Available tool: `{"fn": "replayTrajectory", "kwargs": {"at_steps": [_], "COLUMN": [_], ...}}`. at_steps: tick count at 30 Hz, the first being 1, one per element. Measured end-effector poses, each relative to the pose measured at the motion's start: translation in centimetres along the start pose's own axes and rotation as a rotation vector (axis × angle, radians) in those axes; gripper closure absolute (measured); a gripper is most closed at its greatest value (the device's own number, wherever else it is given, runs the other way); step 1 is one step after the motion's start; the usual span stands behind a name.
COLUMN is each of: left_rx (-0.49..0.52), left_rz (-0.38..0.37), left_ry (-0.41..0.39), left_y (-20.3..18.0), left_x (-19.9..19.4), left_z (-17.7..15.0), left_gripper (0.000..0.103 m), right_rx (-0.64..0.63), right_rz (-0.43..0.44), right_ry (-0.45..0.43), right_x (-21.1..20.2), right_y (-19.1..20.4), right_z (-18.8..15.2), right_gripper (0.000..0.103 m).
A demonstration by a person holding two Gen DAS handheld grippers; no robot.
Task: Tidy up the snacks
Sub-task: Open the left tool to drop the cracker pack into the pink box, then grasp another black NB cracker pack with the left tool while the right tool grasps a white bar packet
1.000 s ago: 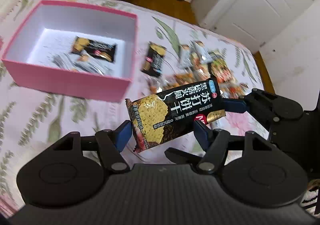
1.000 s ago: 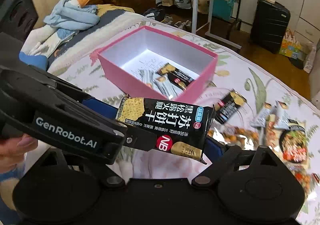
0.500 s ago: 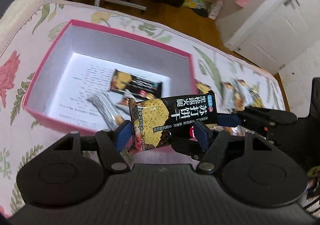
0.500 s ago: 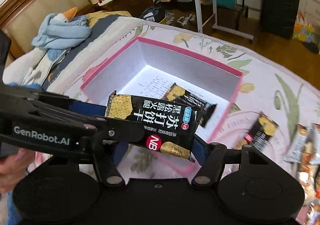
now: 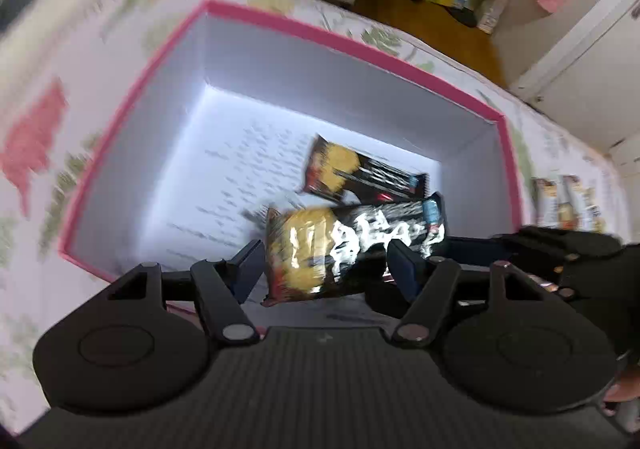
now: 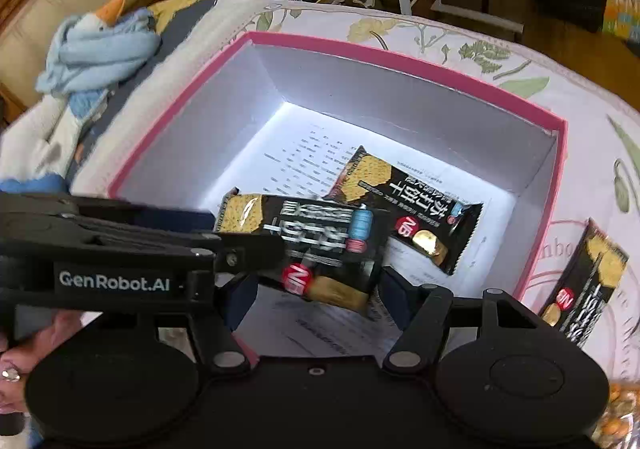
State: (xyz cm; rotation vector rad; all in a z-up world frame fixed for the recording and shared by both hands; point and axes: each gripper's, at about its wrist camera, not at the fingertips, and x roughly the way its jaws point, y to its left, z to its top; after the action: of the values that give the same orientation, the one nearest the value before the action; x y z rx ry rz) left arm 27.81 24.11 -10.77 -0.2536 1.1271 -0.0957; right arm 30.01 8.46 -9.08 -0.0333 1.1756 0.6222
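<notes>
A black cracker packet (image 5: 352,245) with a yellow cracker picture hangs blurred just above the floor of the pink box (image 5: 352,41). My left gripper (image 5: 326,253) is shut on it, with its jaws starting to open. In the right wrist view the same packet (image 6: 312,245) sits between the fingers of my right gripper (image 6: 318,285), shut on it too, while the left gripper (image 6: 246,233) reaches in from the left. A matching packet (image 6: 412,209) lies flat inside the box (image 6: 400,57) on printed paper.
The box stands on a floral bedspread (image 6: 592,121). More snack packets lie outside it to the right (image 6: 588,281) (image 5: 568,201). A blue goose plush (image 6: 92,45) lies beyond the box's left side. A hand (image 6: 24,353) holds the left gripper.
Both grippers carried the packet from beside the box to over its inside and lower down. The right gripper's jaws closed in around the packet.
</notes>
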Motion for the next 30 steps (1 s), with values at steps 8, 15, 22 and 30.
{"fn": "replayTrajectory", "kwargs": {"at_steps": [8, 15, 22, 30], "left_rx": [0.078, 0.165, 0.27, 0.372], "left_rz": [0.05, 0.016, -0.06, -0.104], "left_ry": [-0.082, -0.122, -0.094, -0.069], "left_y": [-2.4, -6.0, -11.3, -17.6], "left_x": [-3.9, -9.6, -13.0, -12.0], "left_z": [-1.2, -2.8, -4.5, -6.5], "left_gripper": [0.035, 0.035, 0.035, 0.035], "right_rx": [-0.067, -0.168, -0.193, -0.091], "right_rz": [-0.03, -0.077, -0.192, -0.187], "right_ry": [-0.069, -0.197, -0.295, -0.291], "right_x": [-6.1, -15.2, -23.0, -25.7], "right_y": [-1.1, -2.8, -6.2, -11.3], "right_z": [-2.4, -6.9, -11.2, -15.6], "right_gripper": [0.031, 0.031, 0.029, 0.027]}}
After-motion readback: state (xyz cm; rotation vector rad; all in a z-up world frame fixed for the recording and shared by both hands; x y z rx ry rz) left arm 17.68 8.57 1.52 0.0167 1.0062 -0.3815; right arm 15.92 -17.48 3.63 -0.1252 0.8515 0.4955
